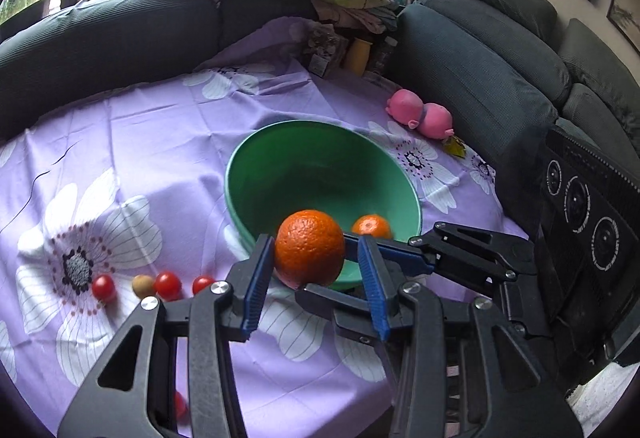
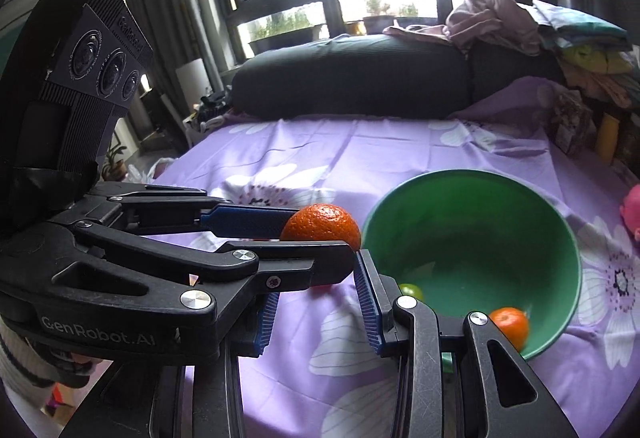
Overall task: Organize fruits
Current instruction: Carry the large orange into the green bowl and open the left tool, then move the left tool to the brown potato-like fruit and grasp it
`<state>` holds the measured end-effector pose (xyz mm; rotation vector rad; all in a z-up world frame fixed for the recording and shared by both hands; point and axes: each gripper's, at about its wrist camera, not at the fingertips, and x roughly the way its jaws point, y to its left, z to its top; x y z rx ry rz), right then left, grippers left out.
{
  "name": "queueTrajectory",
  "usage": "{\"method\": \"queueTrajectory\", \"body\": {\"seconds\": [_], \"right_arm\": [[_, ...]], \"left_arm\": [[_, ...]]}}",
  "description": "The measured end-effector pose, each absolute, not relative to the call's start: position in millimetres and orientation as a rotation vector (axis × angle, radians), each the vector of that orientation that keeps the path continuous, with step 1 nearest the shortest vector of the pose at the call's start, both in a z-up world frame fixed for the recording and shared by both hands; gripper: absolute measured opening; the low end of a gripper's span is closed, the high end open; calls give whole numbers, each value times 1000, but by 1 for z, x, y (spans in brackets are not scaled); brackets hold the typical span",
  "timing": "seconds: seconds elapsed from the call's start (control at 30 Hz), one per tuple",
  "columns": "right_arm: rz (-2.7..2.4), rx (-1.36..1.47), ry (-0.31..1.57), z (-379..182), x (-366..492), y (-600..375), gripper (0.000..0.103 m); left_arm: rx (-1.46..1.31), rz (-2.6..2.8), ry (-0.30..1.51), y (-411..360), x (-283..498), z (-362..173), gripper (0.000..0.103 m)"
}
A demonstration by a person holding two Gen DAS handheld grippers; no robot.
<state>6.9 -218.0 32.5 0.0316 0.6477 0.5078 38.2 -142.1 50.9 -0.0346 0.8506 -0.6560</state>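
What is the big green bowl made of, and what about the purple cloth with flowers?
The green bowl looks like smooth plastic or melamine, maybe glazed ceramic: its even color and soft sheen fit any of these. The purple cloth looks like thin woven fabric, matte, probably cotton or a blend: it shows fold creases and wrinkles, and its white flowers look printed on.

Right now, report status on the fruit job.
Left hand-held gripper shut on orange, beside green bowl. Right hand-held gripper open, empty. Small tangerine in bowl. Grippers crowd each other.
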Motion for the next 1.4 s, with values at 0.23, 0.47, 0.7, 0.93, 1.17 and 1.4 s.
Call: {"method": "queueTrajectory", "body": {"seconds": [0.23, 0.47, 0.7, 0.93, 1.17, 1.4], "right_arm": [[428, 89, 686, 23, 17, -247, 39], [390, 141, 753, 5, 25, -263, 39], [332, 175, 749, 8, 21, -282, 39], [362, 172, 702, 22, 6, -284, 39], [495, 108, 705, 23, 0, -248, 39], [617, 26, 761, 11, -7, -201, 39]], "left_arm": [[-40, -704, 925, -171, 58, 33, 41], [-149, -739, 1020, -174, 72, 14, 65], [-202, -619, 957, -127, 64, 36, 83], [-188, -350, 903, -42, 38, 36, 84], [-235, -196, 939, 19, 8, 13, 84], [-235, -143, 968, 42, -18, -4, 84]]}}
